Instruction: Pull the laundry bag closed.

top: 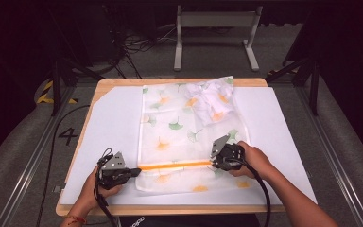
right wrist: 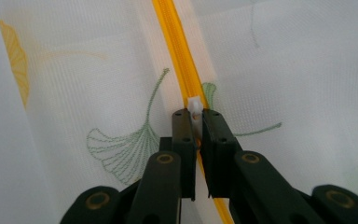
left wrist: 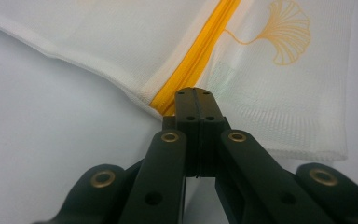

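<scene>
**Mesh bag held at both ends of its zipper**

High view: I see a white mesh bag (top: pixel 184 137) printed with green and orange leaves, lying flat on a white mat (top: pixel 108 127) that covers the wooden table (top: pixel 170 208). Crumpled white fabric (top: pixel 210 101) sits at the bag's far right corner. An orange zipper (top: pixel 175 165) runs across the bag near its near edge. My left gripper (top: pixel 134 171) sits at the zipper's left end, at the bag's left edge. My right gripper (top: pixel 213 161) sits at the zipper's right end. The two grippers are well apart, with the zipper stretched between them.

Left gripper view: The jaws are pressed fully together, tips meeting at the end of the zipper (left wrist: pixel 200 51) where it reaches the bag's seam. I cannot tell for certain how much fabric lies between them, but they appear clenched on the zipper end. An orange leaf print (left wrist: pixel 289 30) lies just beside the zipper.

Right gripper view: The jaws are clamped on the white zipper pull (right wrist: pixel 195 106), which protrudes at the tips. The zipper (right wrist: pixel 175 42) runs straight away from the jaws. A green leaf print (right wrist: pixel 121 144) lies to the left.
</scene>
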`<action>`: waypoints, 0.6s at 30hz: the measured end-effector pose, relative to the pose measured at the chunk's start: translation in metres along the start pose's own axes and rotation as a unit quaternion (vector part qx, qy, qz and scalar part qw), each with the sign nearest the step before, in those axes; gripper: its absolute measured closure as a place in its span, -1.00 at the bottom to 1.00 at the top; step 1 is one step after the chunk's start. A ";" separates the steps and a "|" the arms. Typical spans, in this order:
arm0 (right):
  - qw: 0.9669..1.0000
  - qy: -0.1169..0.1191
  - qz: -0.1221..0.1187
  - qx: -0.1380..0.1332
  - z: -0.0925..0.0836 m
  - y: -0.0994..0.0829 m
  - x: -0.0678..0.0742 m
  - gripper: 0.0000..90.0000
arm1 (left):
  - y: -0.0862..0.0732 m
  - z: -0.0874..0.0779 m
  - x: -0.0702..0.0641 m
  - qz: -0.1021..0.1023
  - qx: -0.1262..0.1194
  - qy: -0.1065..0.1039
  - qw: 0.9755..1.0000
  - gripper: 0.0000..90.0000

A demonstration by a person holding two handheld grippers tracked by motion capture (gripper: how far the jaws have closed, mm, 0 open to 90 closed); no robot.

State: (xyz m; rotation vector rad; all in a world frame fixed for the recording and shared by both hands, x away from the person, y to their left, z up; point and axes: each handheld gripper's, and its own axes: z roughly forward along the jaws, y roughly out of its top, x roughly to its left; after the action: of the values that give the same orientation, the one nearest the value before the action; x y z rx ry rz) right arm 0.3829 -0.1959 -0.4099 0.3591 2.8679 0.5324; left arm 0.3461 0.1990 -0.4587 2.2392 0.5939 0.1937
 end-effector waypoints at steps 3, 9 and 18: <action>1.000 0.000 0.005 0.005 -0.002 -0.005 -0.001 0.87 | 0.000 0.000 0.000 0.000 0.000 0.000 1.000 1.00; 1.000 -0.005 0.013 0.004 -0.006 -0.016 -0.004 0.87 | 0.000 0.000 0.000 -0.001 0.000 0.000 1.000 1.00; 0.999 -0.010 0.031 -0.001 -0.013 -0.030 -0.007 0.87 | 0.000 0.000 0.000 0.000 -0.001 0.000 1.000 1.00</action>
State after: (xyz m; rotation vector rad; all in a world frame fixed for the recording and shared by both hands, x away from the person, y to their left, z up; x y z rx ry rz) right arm 0.3806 -0.2289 -0.4082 0.4530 2.8439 0.5405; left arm 0.3462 0.1991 -0.4588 2.2373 0.5939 0.1935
